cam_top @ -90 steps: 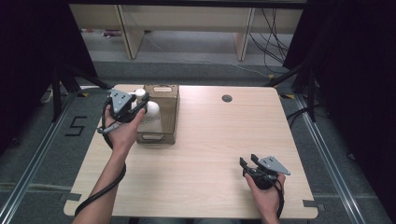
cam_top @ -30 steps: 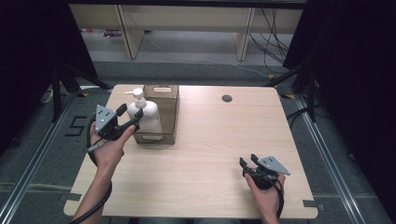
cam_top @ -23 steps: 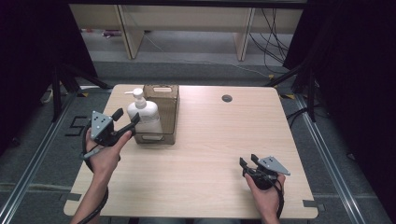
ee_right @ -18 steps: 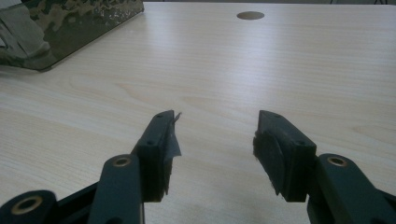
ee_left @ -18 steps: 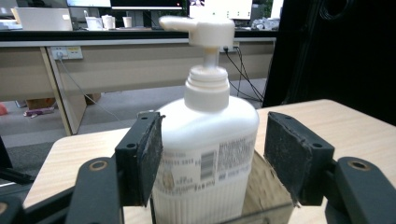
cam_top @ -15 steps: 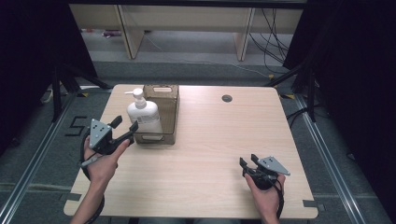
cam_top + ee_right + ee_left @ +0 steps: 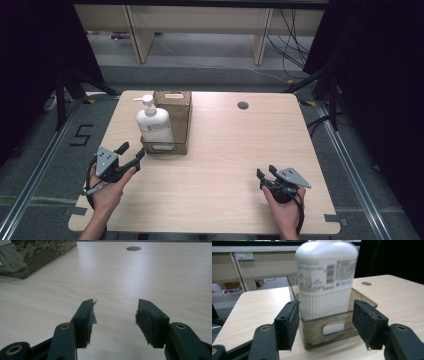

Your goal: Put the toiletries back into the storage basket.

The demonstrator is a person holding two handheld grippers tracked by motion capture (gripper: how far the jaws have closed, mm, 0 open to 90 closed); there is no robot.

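The table [image 7: 220, 165] carries a brown bin [image 7: 167, 122] near its far left corner, and a white pump bottle [image 7: 152, 122] now stands upright in the bin's near end, against the left wall. Three seconds ago the left gripper [image 7: 127, 154] was up over the bin with the bottle in its jaws; since then it has let go and drawn back toward the person, a little farther in each picture, and it now sits apart from the bin at the table's near left. Its jaws are wide and empty. In the left gripper view the bottle [image 7: 325, 280] stands between and beyond the pads [image 7: 292, 323], seated behind the bin's front wall [image 7: 329, 328]; its top is blurred, so I cannot say which way the pump head faces.

The right gripper [image 7: 269, 176] has not moved through all of this; it rests at the near right, well apart from the bin, jaws parted with nothing between them.

By my reading the placing is done: the bottle stands by itself with no lean showing, and the left hand is simply clearing away.
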